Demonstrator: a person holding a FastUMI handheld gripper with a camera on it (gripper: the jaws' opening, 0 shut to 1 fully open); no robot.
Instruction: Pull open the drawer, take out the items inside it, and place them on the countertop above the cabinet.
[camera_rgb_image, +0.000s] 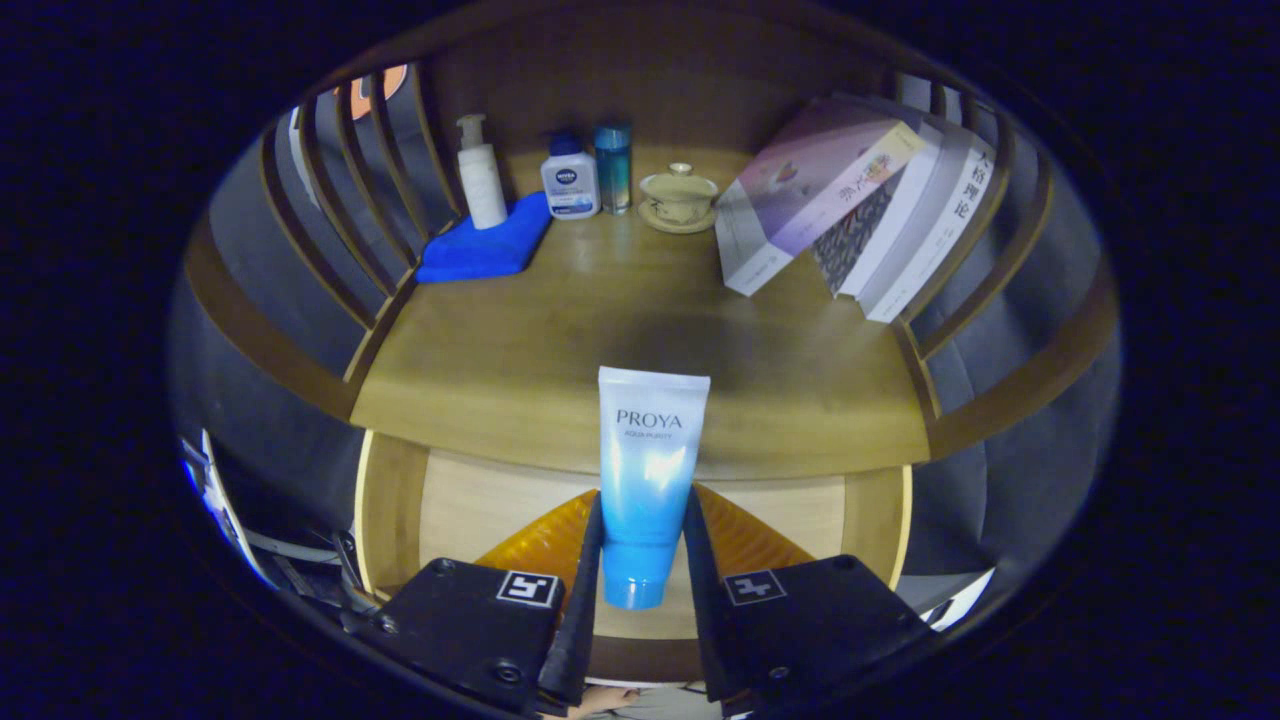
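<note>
One tube (648, 470) is clamped in the gripper (640, 560) at six o'clock, lifted above the open drawer (470, 500); setting it on the countertop (640, 350) remains.

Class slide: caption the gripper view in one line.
Gripper fingers clamp a blue tube above the open drawer.

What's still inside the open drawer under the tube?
The tongs grip the tube above the open drawer. Inside, an orange item shows; the tube and tongs cover its middle and the drawer's near part.
</note>
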